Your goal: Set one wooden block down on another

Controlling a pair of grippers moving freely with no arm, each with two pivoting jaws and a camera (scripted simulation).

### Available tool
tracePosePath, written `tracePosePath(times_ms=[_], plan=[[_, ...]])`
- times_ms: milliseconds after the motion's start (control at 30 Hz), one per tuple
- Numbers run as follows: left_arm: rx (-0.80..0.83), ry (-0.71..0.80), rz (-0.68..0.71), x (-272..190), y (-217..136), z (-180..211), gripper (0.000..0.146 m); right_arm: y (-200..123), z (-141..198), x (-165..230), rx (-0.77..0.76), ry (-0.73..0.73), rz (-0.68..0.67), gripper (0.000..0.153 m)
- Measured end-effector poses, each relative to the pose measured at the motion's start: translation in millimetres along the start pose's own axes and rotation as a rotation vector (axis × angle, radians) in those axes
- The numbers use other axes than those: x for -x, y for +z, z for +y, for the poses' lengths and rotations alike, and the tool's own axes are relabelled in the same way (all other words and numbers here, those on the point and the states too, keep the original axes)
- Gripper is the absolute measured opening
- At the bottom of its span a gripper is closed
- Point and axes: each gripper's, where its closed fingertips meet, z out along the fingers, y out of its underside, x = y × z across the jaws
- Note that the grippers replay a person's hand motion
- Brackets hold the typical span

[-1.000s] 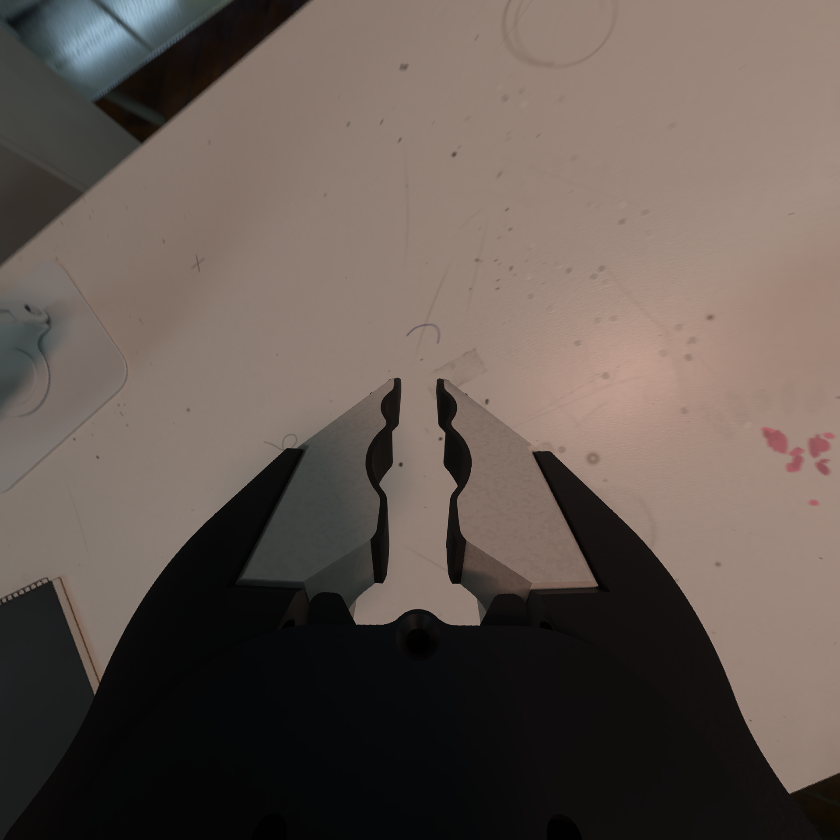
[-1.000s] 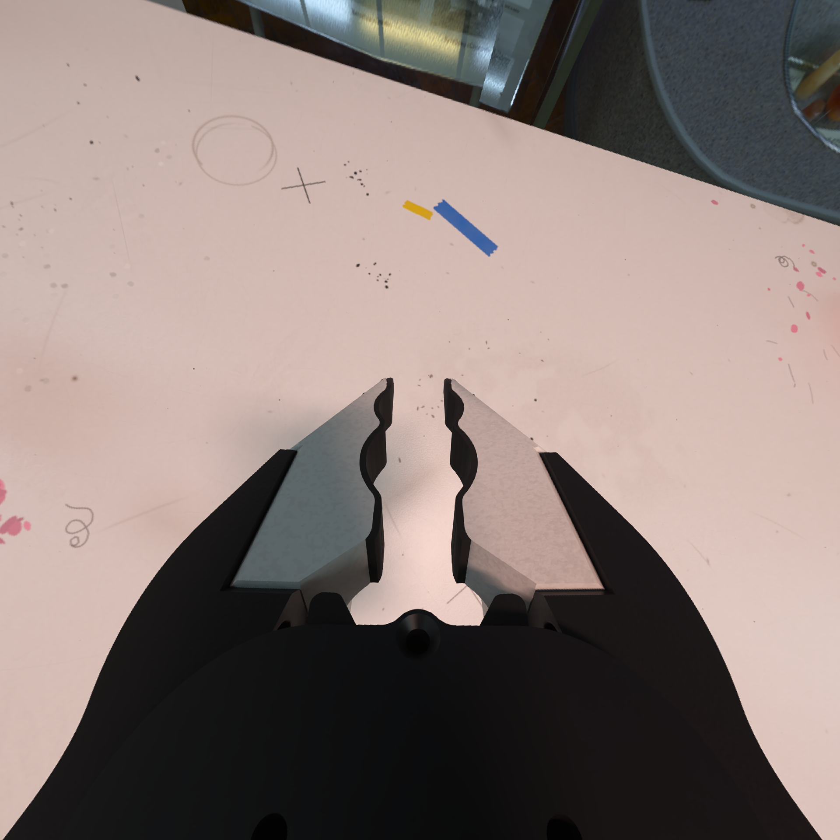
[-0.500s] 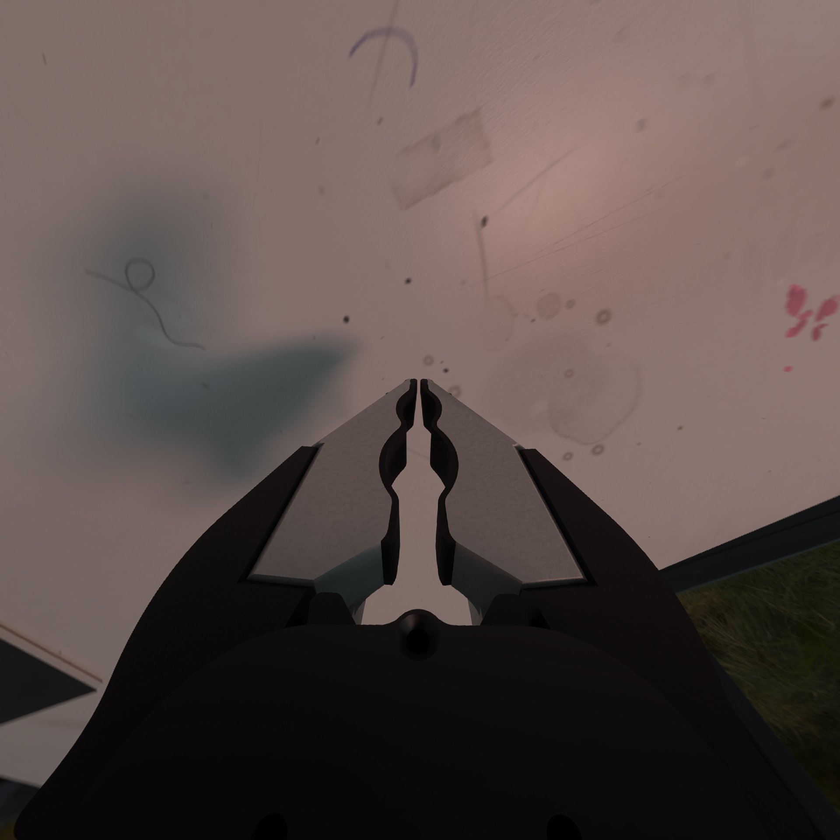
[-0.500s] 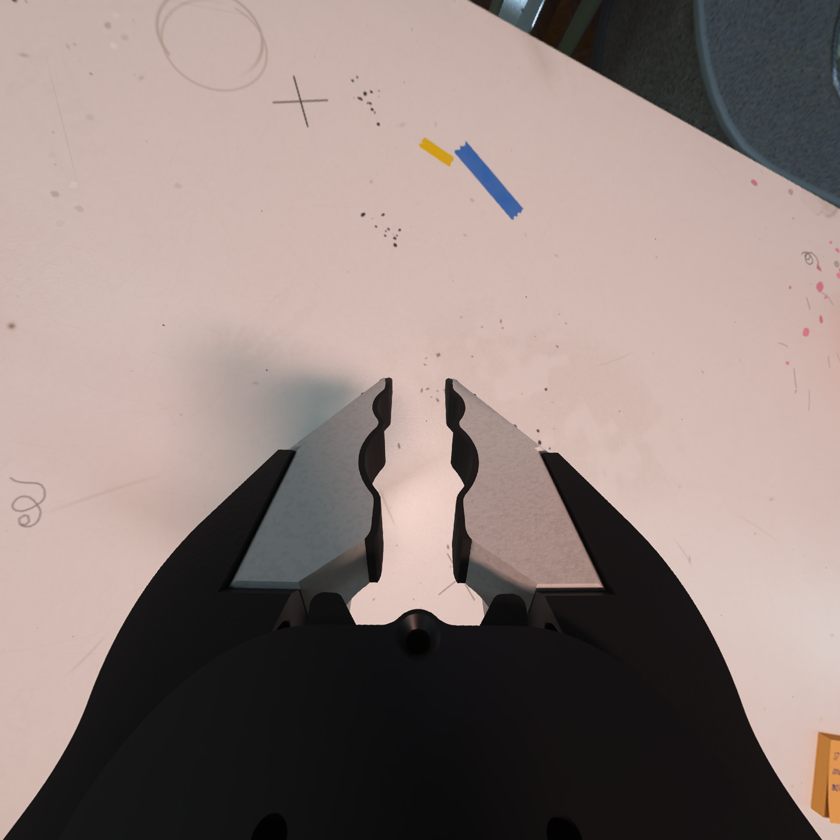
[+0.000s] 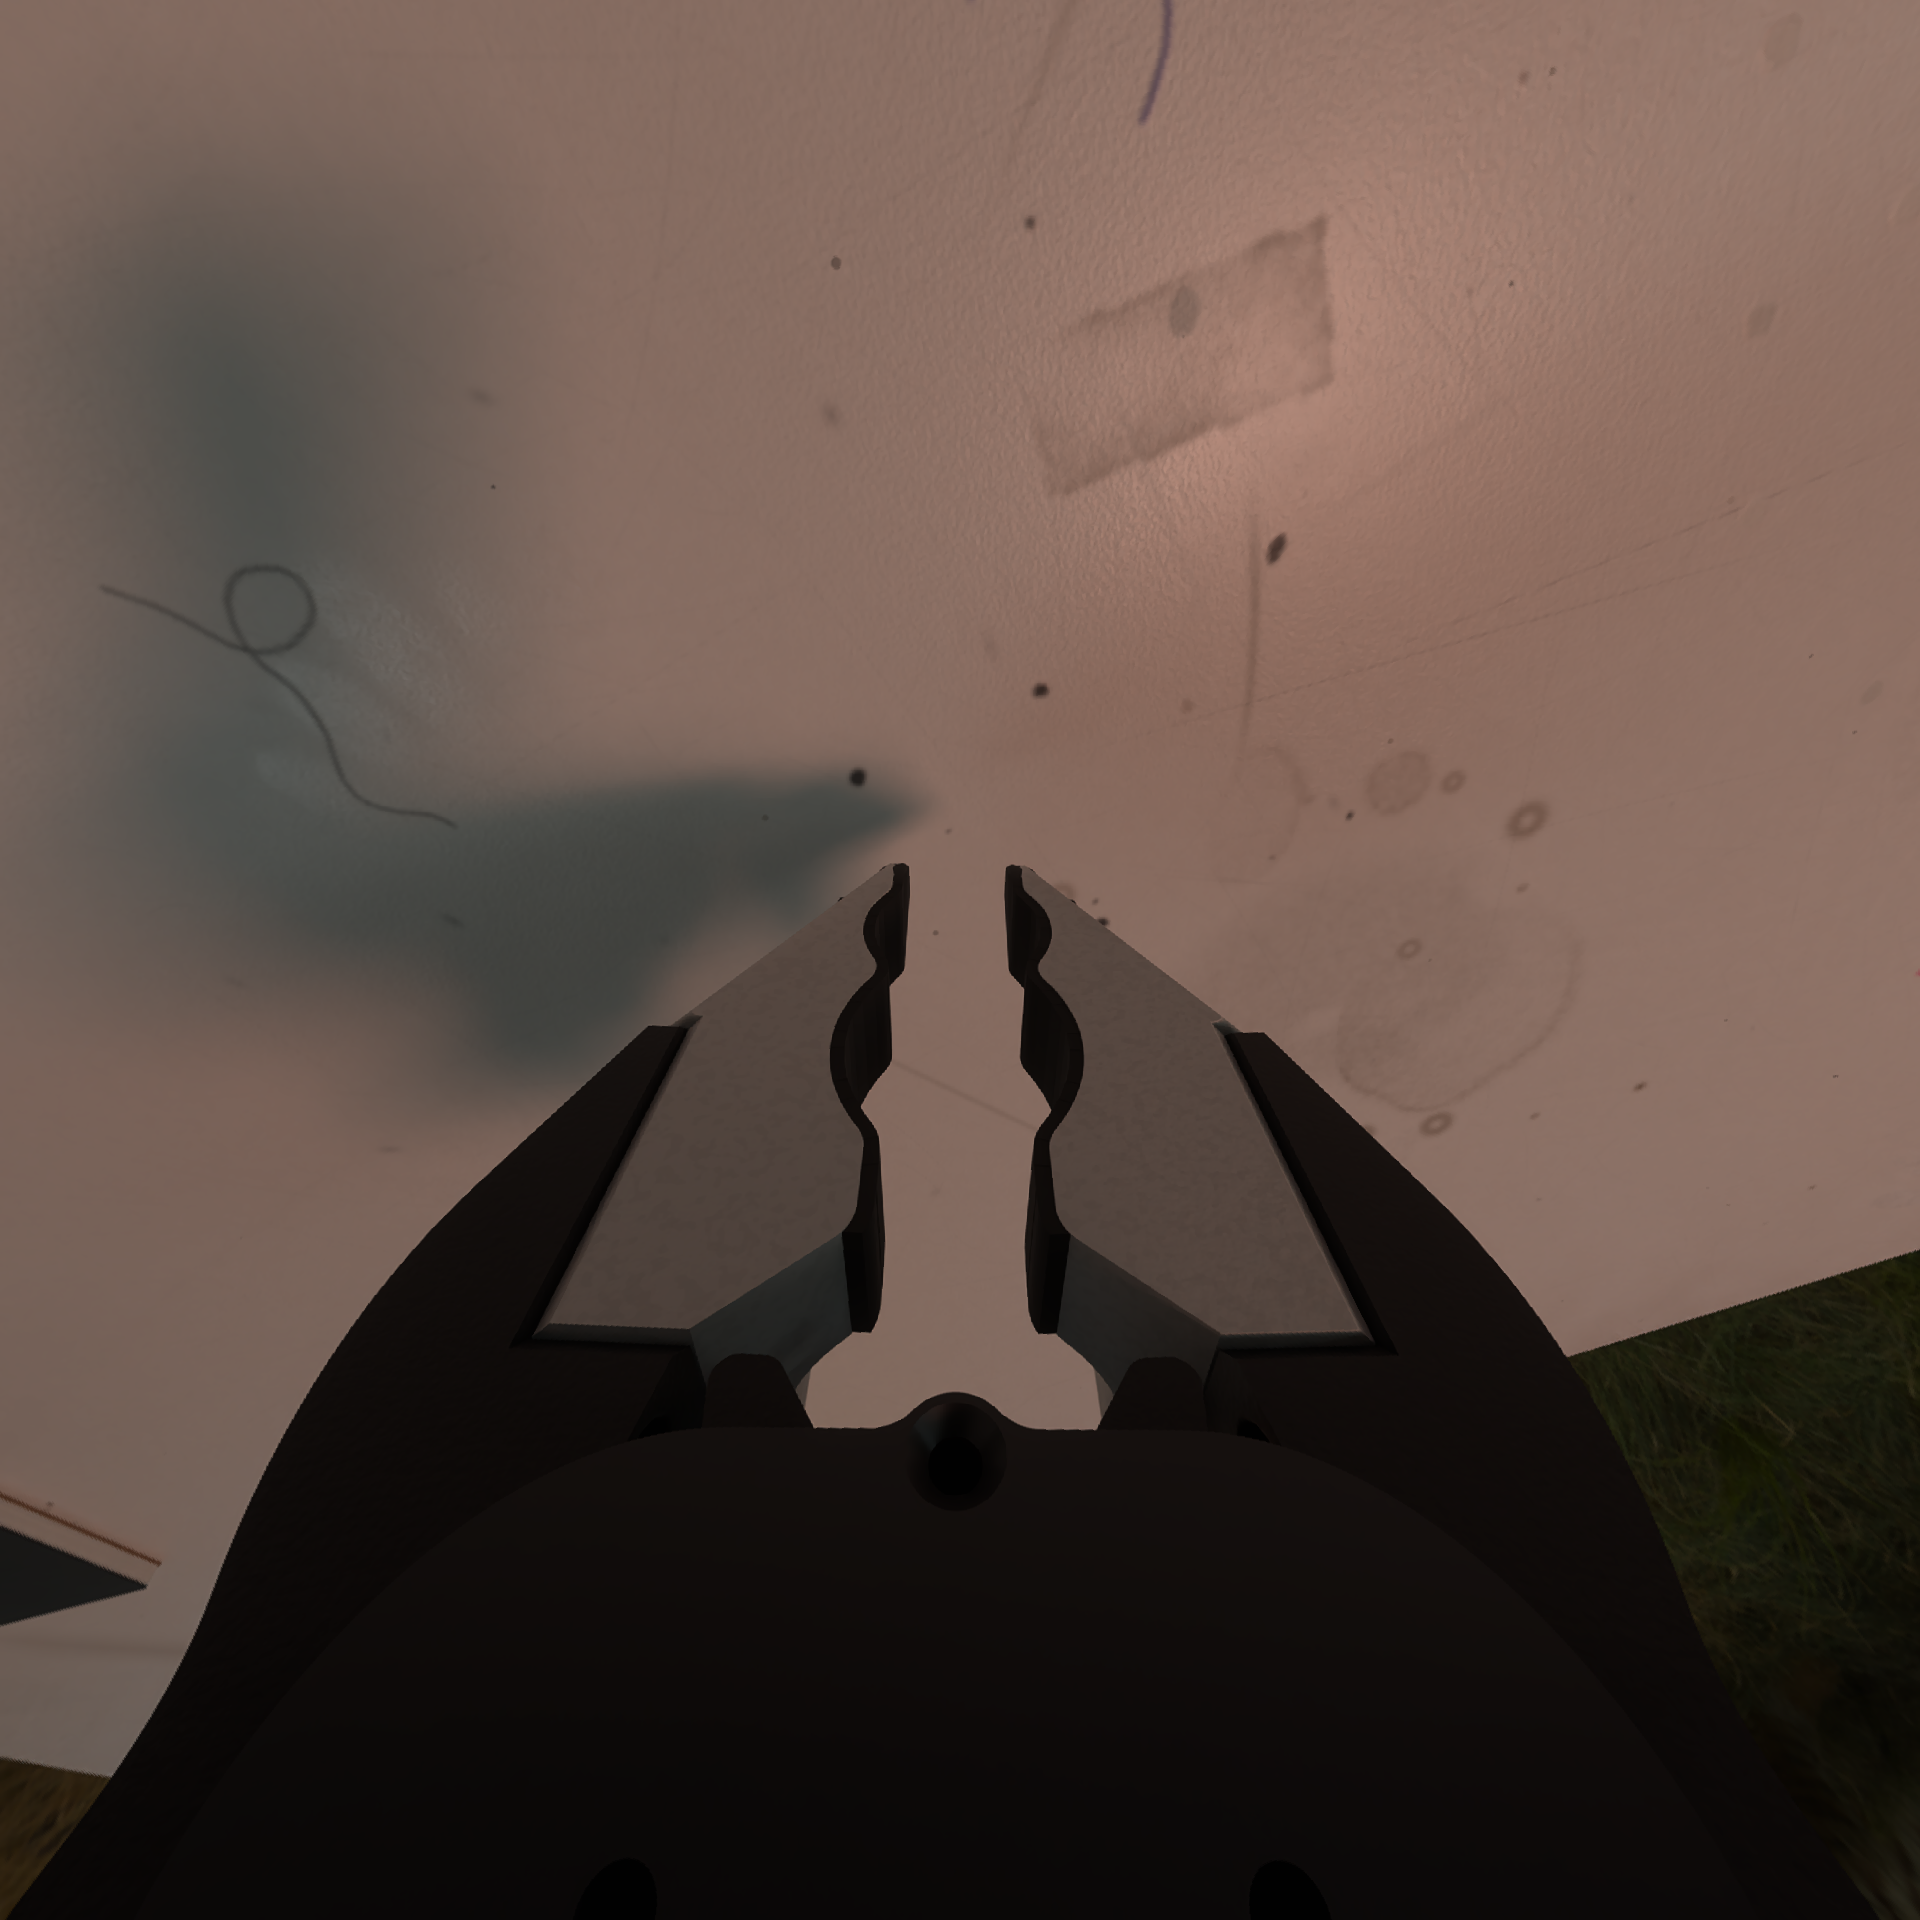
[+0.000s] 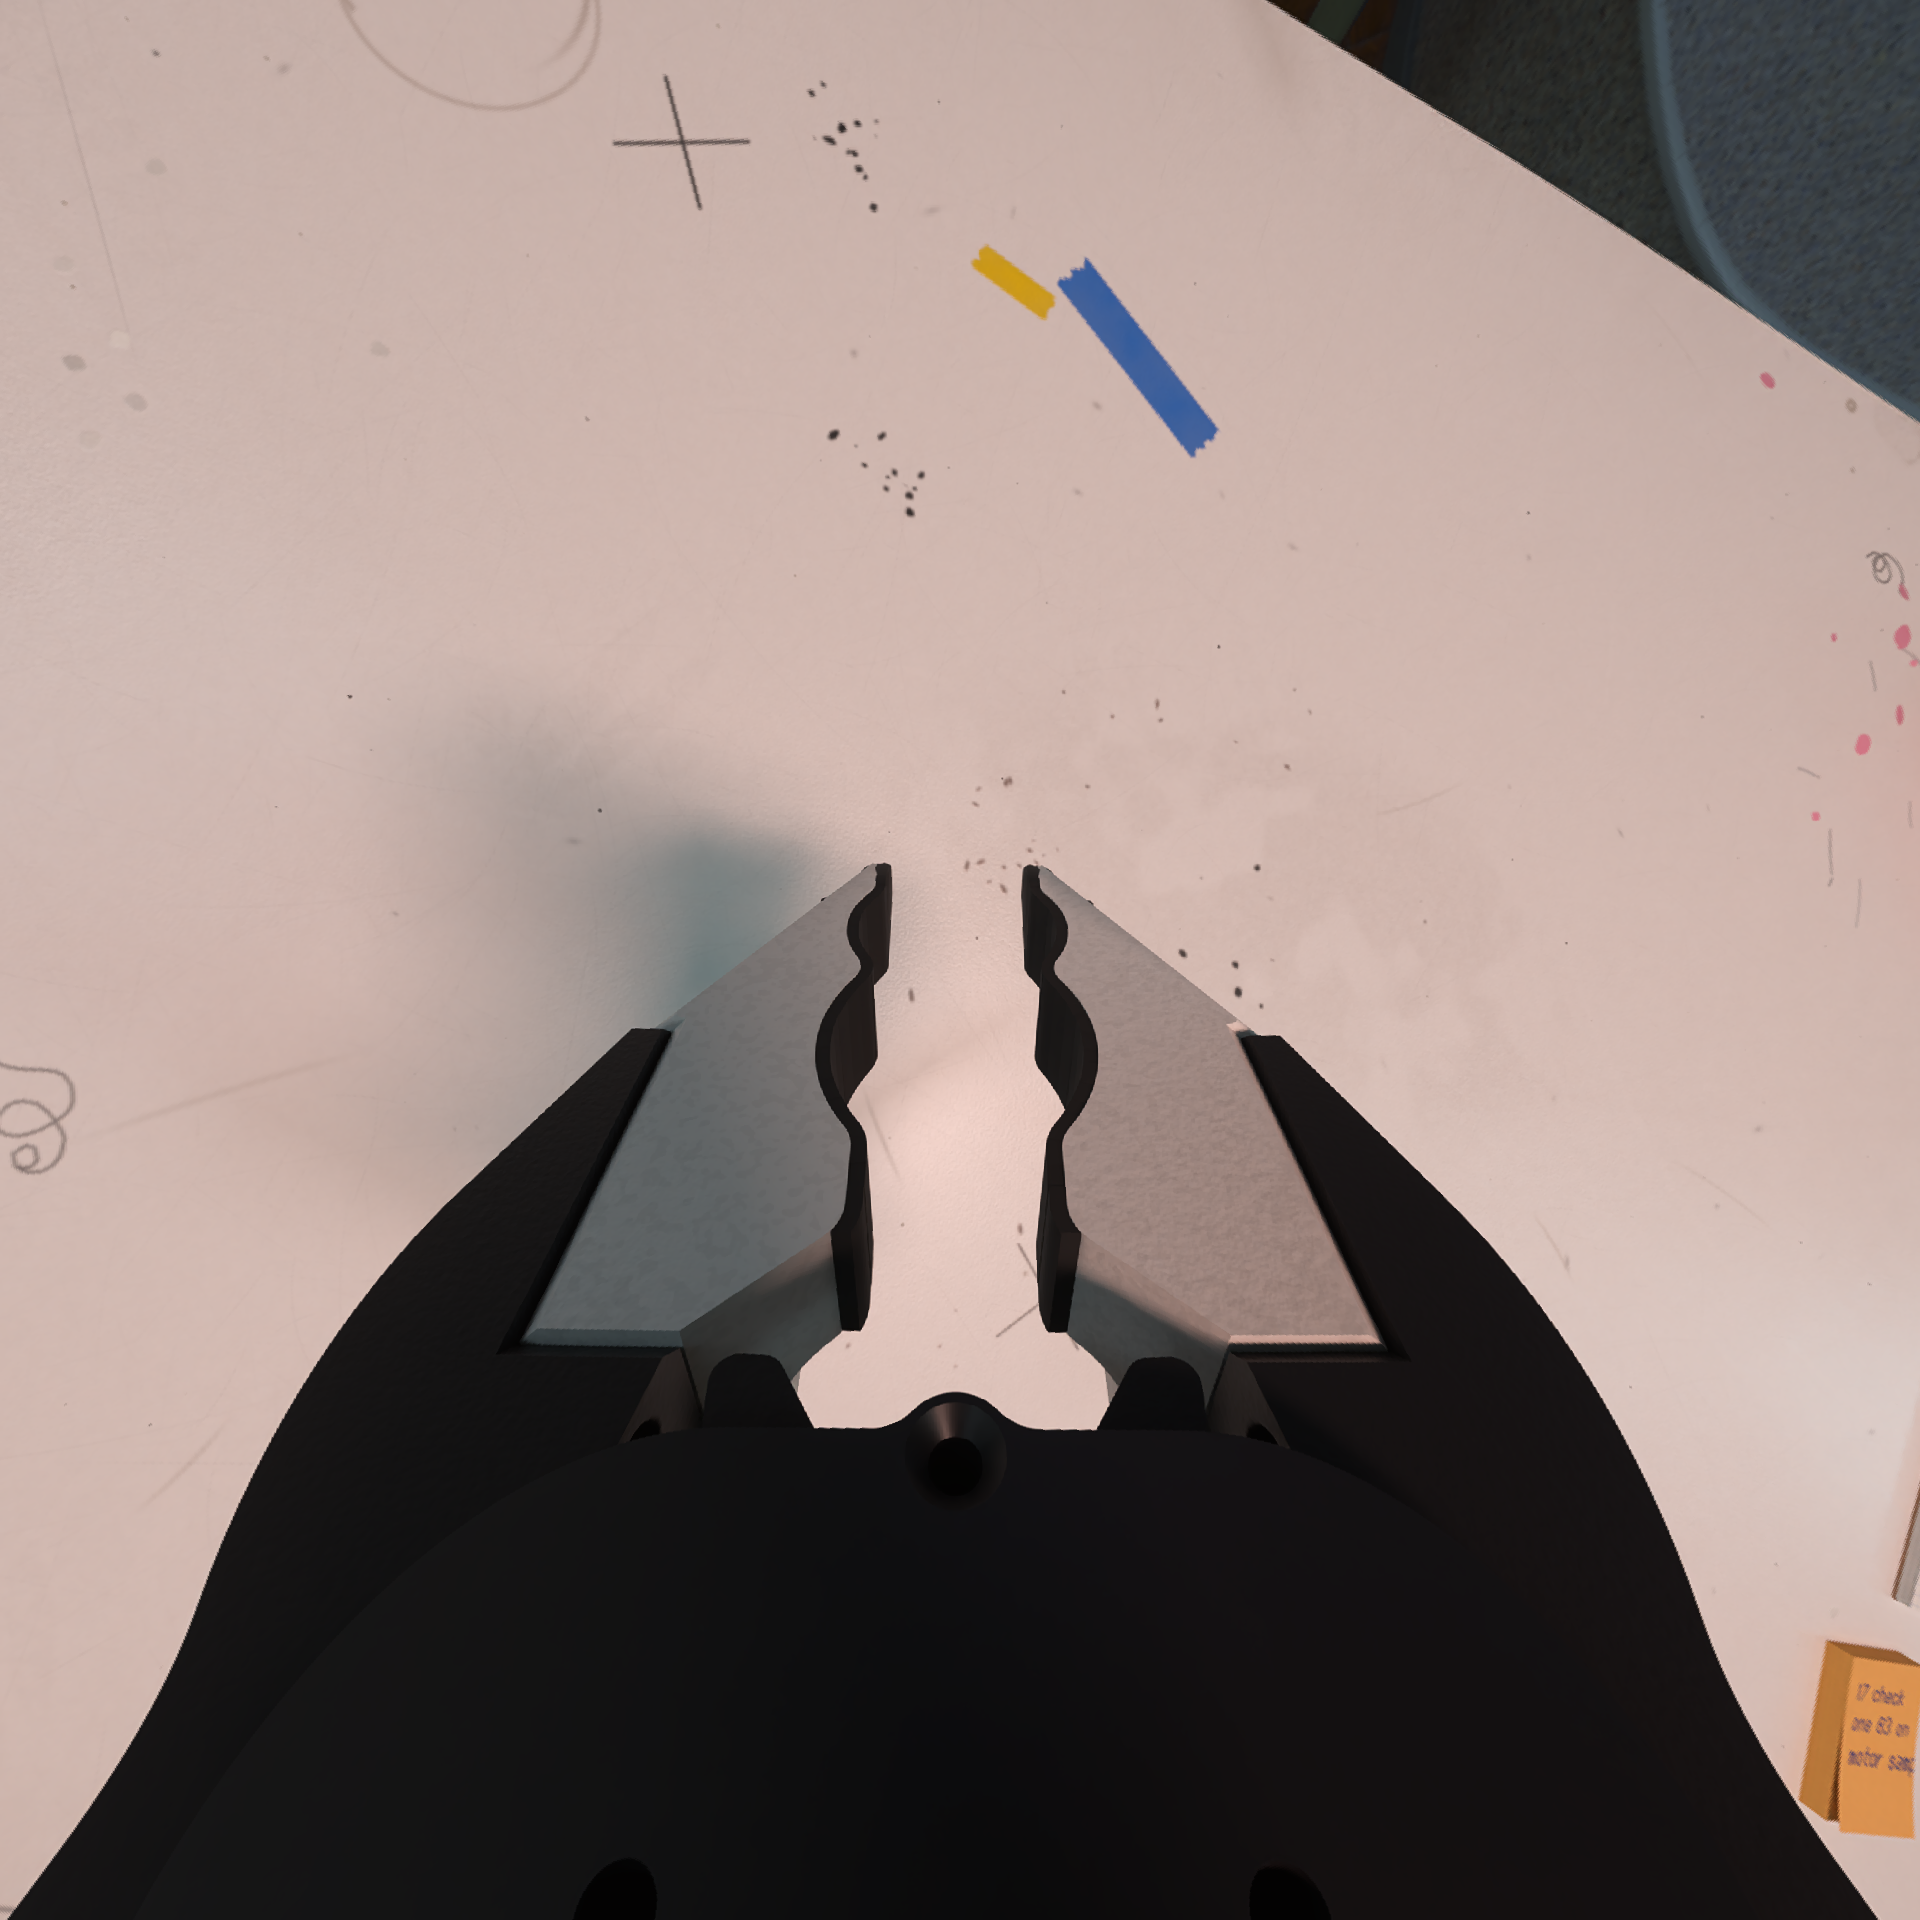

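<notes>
**No block in sight as two empty grippers hang over a marked surface**

At left, the left hand-held gripper (image 5: 957, 871) hangs close above the pale surface (image 5: 727, 312), its jaws a little apart and gripping nothing; a dark shadow (image 5: 582, 894) lies just beside its tips, a pen squiggle (image 5: 272, 665) to the left, a faint patch of clear tape (image 5: 1195, 353) ahead; the light here is dim, so the nearness to the surface is a judgement only. At right, the right hand-held gripper (image 6: 956, 871) sits higher, jaws likewise apart and empty; ahead lie a pencilled cross (image 6: 681, 142), a yellow tape scrap (image 6: 1013, 278) touching or nearly touching a blue tape strip (image 6: 1138, 356); an orange note (image 6: 1865, 1756) sits at the lower right edge.

Neither wooden block shows in either view; where they lie cannot be told. The risks appear twofold: the low left hand-held gripper could strike the surface if it drops further; either hand-held gripper, moving without a block in sight, could knock one aside or close on nothing.
</notes>
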Motion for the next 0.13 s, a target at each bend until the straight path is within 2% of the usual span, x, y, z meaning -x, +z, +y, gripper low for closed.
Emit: tracePosePath(times_ms=[133], plan=[[0.024,0.008,0.012,0.7,8.8,-0.1,0.020,0.1,0.6,0.0,0.003,-0.003,0.000,0.025]])
